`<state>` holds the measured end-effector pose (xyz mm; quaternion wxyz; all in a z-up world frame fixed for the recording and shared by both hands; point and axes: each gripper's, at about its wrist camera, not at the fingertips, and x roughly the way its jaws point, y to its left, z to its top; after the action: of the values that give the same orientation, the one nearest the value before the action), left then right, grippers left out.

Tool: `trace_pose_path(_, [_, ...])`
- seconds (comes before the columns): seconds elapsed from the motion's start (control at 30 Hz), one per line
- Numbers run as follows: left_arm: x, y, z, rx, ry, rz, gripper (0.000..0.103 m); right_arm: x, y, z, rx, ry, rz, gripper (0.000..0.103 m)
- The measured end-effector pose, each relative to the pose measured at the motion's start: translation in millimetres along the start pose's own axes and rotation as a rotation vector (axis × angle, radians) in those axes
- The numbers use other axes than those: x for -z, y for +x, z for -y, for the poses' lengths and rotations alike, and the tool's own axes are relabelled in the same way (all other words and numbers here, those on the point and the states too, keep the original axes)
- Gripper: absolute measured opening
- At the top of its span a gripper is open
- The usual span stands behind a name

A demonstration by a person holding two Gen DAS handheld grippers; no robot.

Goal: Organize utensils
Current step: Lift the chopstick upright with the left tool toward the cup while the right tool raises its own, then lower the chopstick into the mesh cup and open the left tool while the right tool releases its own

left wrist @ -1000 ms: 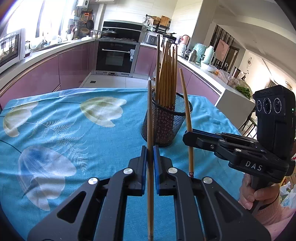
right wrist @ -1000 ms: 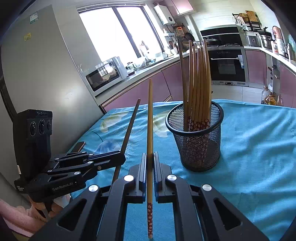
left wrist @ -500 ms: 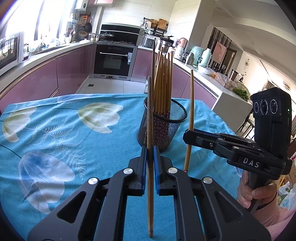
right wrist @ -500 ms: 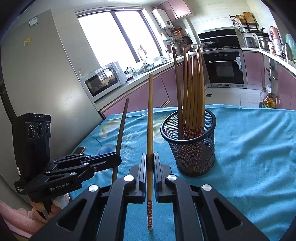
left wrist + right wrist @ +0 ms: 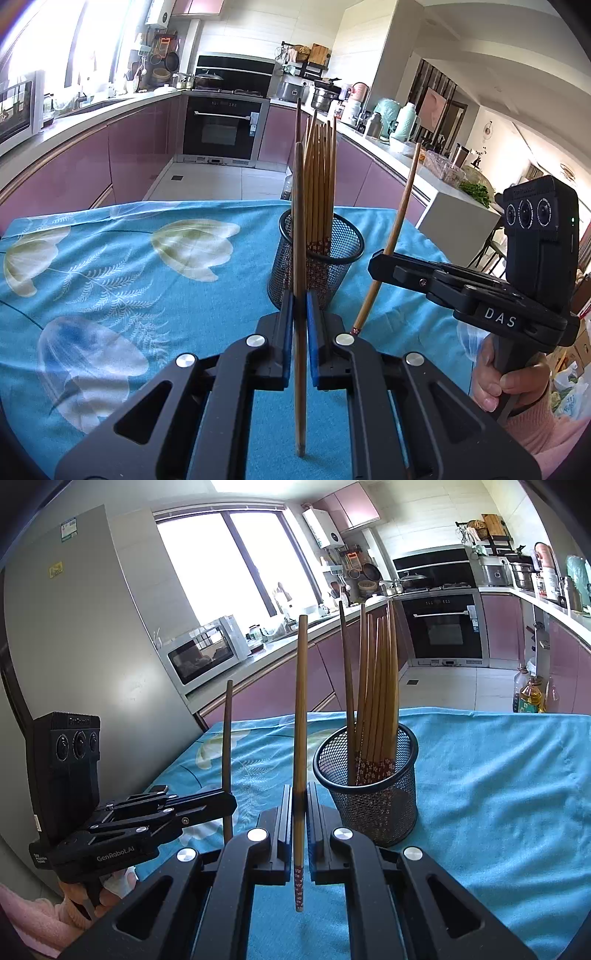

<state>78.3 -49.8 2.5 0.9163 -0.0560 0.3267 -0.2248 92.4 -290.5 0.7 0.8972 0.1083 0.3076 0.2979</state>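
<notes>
Bamboo chopstick (image 5: 300,738), floral-patterned end, held upright.

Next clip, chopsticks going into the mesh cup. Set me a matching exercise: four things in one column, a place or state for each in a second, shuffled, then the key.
Things
1. left gripper
2. right gripper
3. mesh holder
4. tablecloth

Places or states
A. stands on the table, holding a bunch of upright chopsticks
B. blue with pale flowers, covers the table
C. shut on a plain-ended chopstick
D. shut on a chopstick with a flower-patterned end

Pairs: 1-C, 2-D, 3-A, 4-B
</notes>
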Motion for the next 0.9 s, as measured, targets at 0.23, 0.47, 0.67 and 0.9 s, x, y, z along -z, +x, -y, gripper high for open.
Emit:
trace_pose_path(0.23, [-7, -1, 2, 0.003, 0.011, 0.016, 0.008, -6, -4, 2, 0.006, -0.001, 0.02, 0.006])
trace_pose_path(0.47, [-14, -2, 8, 0.005, 0.023, 0.029, 0.008, -11, -9, 4, 0.013, -0.007, 0.034, 0.006])
trace_pose_path(0.67, [-20, -5, 9, 0.007, 0.026, 0.046, 0.008, -18, -14, 3, 0.02, -0.015, 0.055, 0.006])
trace_pose_path(0.9, [-32, -8, 13, 0.014, 0.036, 0.07, 0.008, -25, -19, 3, 0.023, -0.022, 0.08, 0.006])
